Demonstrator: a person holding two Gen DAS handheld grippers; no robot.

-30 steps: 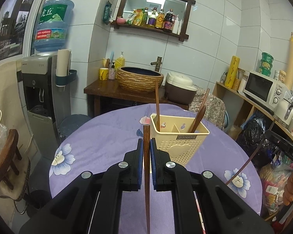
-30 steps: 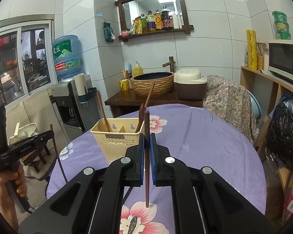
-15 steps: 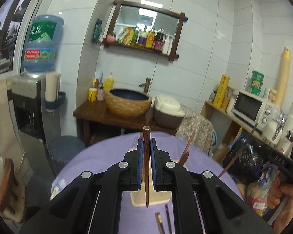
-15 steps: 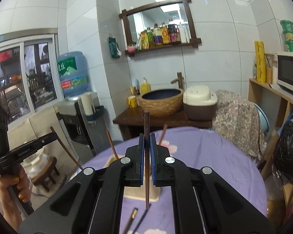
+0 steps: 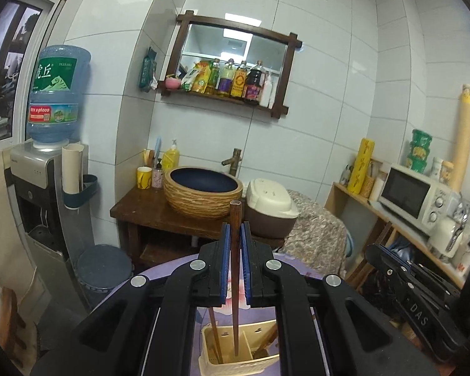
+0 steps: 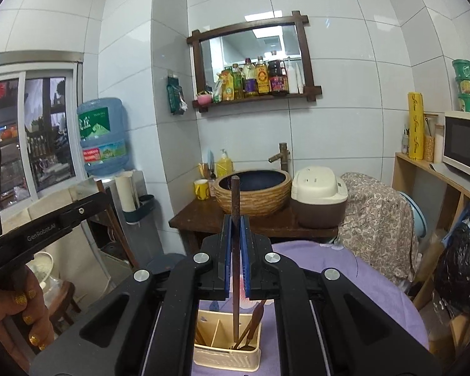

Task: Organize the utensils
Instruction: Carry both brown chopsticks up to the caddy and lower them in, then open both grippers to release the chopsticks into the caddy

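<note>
The round surface wears a purple cloth with flowers, and a cream plastic basket sits on it, low down in both views. The basket has walls inside that split it into little rooms, and a few brown sticks already lean in there. Above the basket hang two black claws with blue pads. The left claw is squeezed tight on a dark wooden chopstick that stands straight up and down; its thin end dips into the basket's middle room. The right claw is squeezed tight on another chopstick too, also upright, with its tip down inside the basket near the leaning sticks (which room it is in is hard to tell). A hand with sparkly gold nails grips the left tool's handle at the edge of the right view.
</note>
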